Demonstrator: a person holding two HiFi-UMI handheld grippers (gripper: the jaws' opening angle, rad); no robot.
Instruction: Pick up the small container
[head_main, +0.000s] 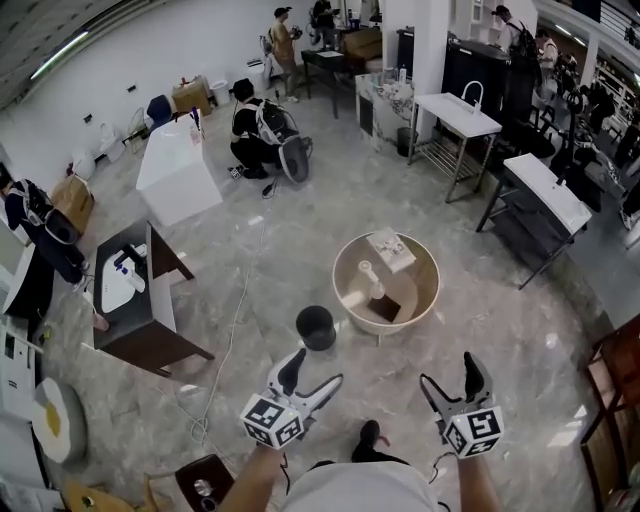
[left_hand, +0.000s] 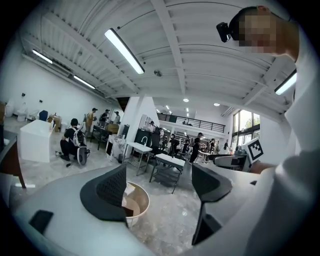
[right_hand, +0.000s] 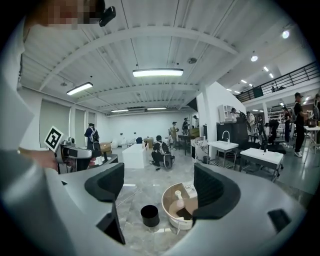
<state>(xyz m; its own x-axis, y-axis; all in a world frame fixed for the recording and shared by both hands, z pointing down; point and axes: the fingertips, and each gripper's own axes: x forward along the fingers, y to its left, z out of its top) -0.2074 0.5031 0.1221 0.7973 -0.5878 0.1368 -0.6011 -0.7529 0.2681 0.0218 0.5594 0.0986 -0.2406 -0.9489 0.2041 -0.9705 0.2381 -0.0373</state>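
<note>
Holding both tools close to the body, the person has not yet begun the reach, by my reading of the task. The left gripper (head_main: 314, 372) has its jaws spread wide with only floor showing between them, and the right gripper (head_main: 450, 372) is parted just as far and equally empty. Both hang above the grey marble floor (head_main: 250, 270), well short of anything to grasp.

Just ahead of the left gripper's tips stands the small container (head_main: 316, 327) — a dark, round, open-topped cup, upright on the floor and standing alone. The right gripper view frames it low between its own jaws. The left gripper view does not show it at all; one jaw may be covering it. It looks plain-walled and light, with a rim narrow enough for the open jaws to straddle.

The next move, as I judge it, calls for lowering one gripper over the cup, setting a jaw on either side of the wall and closing gently so it does not tip or skid on the polished stone.

Just beside it, to its far right but not touching, sits a round beige tub (head_main: 336, 280) holding a few pale items. Farther back are white tables and a person crouching by a white block (head_main: 178, 170).
</note>
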